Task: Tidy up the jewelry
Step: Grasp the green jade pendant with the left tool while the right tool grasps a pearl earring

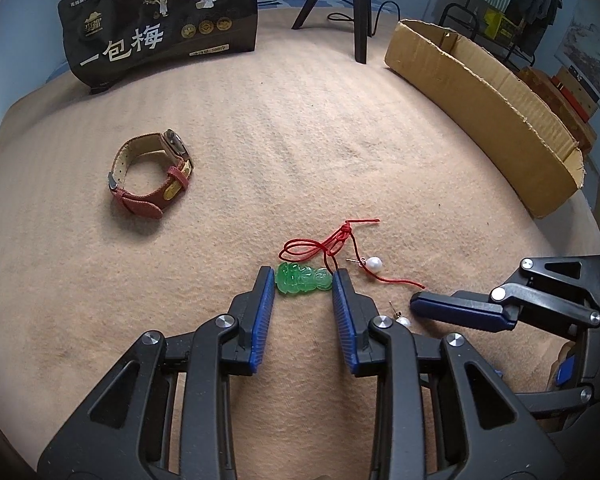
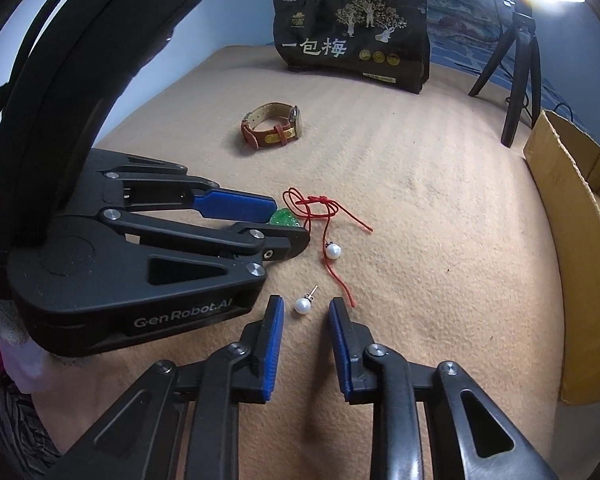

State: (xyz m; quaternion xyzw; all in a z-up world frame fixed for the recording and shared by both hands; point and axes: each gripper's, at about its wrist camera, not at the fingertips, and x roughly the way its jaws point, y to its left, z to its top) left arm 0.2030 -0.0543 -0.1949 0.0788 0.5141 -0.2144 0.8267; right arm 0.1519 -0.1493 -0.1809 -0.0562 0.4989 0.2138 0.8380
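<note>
A green jade pendant (image 1: pixel 303 279) on a red cord (image 1: pixel 332 242) lies on the beige blanket. My left gripper (image 1: pixel 304 280) is open, its blue pads on either side of the pendant, touching or nearly touching its ends. In the right wrist view the pendant (image 2: pixel 285 217) is partly hidden behind the left gripper (image 2: pixel 278 220). A pearl earring (image 1: pixel 373 263) lies on the cord. A second pearl earring (image 2: pixel 302 304) lies between the fingertips of my open right gripper (image 2: pixel 305 307). A red-strapped watch (image 1: pixel 152 176) lies to the far left.
A long open cardboard box (image 1: pixel 492 108) stands along the right side. A black snack bag (image 1: pixel 160 24) stands at the back. Black tripod legs (image 1: pixel 358 12) stand at the back middle. The blanket (image 1: pixel 300 128) covers the whole surface.
</note>
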